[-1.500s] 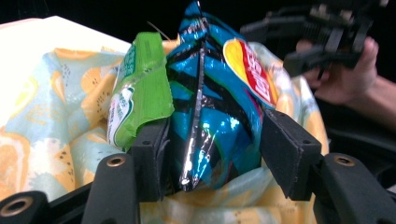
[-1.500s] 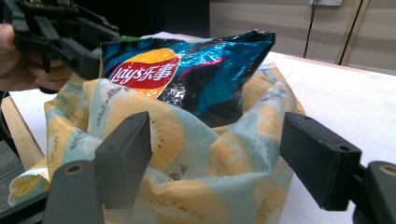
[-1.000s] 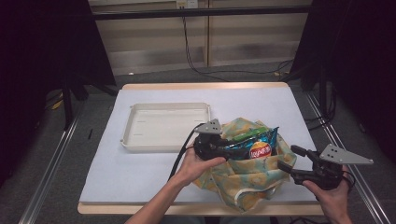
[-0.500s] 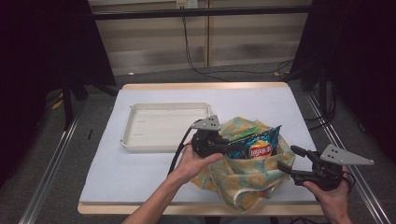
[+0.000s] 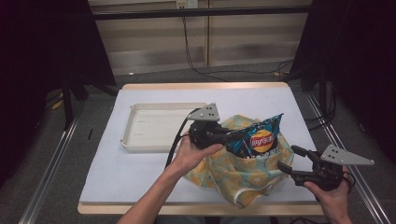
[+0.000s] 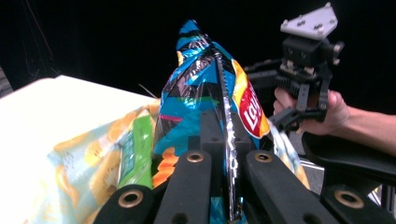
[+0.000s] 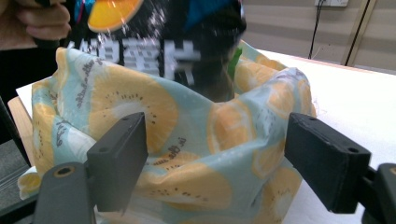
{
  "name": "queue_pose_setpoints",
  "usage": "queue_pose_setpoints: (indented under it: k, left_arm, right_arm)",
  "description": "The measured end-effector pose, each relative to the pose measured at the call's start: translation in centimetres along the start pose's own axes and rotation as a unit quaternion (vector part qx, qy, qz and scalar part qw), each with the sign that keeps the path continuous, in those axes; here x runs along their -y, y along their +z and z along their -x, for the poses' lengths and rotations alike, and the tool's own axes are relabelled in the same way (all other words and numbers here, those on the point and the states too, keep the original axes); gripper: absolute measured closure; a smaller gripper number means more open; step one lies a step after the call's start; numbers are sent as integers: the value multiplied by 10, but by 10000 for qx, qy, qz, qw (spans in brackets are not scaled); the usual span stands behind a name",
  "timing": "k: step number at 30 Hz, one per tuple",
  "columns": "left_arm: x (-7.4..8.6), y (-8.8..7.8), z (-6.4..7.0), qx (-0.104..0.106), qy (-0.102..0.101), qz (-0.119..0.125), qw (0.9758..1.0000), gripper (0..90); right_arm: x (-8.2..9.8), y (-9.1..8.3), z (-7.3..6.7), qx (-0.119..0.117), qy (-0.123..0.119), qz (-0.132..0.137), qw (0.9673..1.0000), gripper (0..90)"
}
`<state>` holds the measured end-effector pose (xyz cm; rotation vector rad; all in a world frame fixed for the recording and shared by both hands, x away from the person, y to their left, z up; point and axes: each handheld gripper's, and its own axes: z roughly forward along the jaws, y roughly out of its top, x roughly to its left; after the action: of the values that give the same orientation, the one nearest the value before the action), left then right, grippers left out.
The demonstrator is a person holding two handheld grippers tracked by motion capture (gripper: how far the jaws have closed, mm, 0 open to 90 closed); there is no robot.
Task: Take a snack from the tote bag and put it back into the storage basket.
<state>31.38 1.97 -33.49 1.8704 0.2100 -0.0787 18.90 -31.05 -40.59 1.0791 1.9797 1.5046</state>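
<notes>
The blue chip bag is seen at center of the high view, w/ its edge pinched tight between the closed jaws of the left gripper. Its lower part sits in the fruit-print cloth bag. A green pack, prob. a snack, is seen beside it. At lower right, the right gripper is held wide open, nothing gripped, the cloth just in front. A white tray lies at left on the table.

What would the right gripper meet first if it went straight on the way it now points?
Most likely the fruit-print cloth bag: the right gripper stands open, its jaws framing the cloth just ahead, below the chip bag.
</notes>
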Motion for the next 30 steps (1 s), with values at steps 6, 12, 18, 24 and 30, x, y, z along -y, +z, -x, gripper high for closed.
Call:
queue_pose_setpoints:
  k: [6,12,18,24,30]
  left_arm:
    - [-13,-9,-5,-59,-34,139,9999,900]
    - [-25,-15,-4,-79,12,275,9996,900]
    - [-42,-24,-2,-77,181,397,9990,900]
    - [-47,-34,-5,-94,159,531,9984,900]
    - [-60,-38,-4,-159,222,639,9976,900]
  right_arm:
    - [0,0,-1,22,-1,2,10000,202]
    - [0,1,-1,-15,-9,-11,10000,197]
    - [0,0,-2,12,-18,-4,10000,194]
    - [0,0,-1,7,-21,22,10000,191]
    - [0,2,-2,-22,-26,-14,10000,179]
